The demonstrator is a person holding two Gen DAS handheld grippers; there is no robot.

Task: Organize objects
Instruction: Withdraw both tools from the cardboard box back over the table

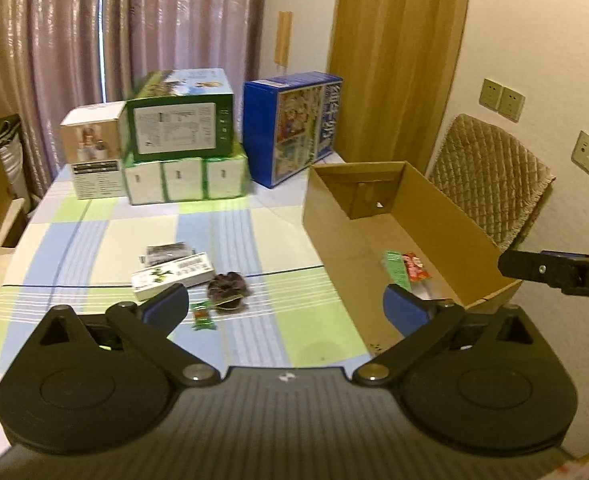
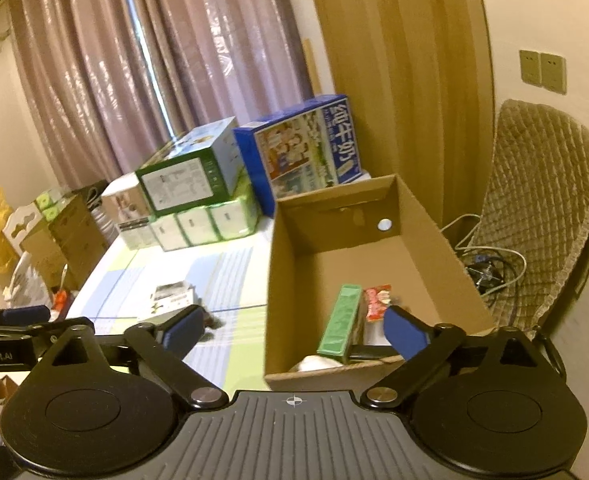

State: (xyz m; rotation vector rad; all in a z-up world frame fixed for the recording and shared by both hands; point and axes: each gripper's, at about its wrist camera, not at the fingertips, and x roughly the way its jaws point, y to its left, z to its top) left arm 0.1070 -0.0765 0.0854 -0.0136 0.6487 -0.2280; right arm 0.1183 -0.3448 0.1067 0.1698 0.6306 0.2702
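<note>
Both tongs held spread wide, nothing gripped: left gripper (image 1: 286, 306) raised above loose items, right gripper (image 2: 294, 330) poised over near end of cardboard box (image 1: 446, 220).

Box set at table's right edge, open side up, judged as collection bin.

Counted in box: green packet (image 2: 340, 324), red packet (image 2: 376, 302), one white item at near wall, partly hidden, possibly more beneath.

Counted on tablecloth (image 1: 94, 236), still to be sorted: white-green carton (image 1: 172, 276), dark packet (image 1: 168, 252) behind it, dark round item (image 1: 228, 288), small green candy (image 1: 202, 316). Four total.
</note>
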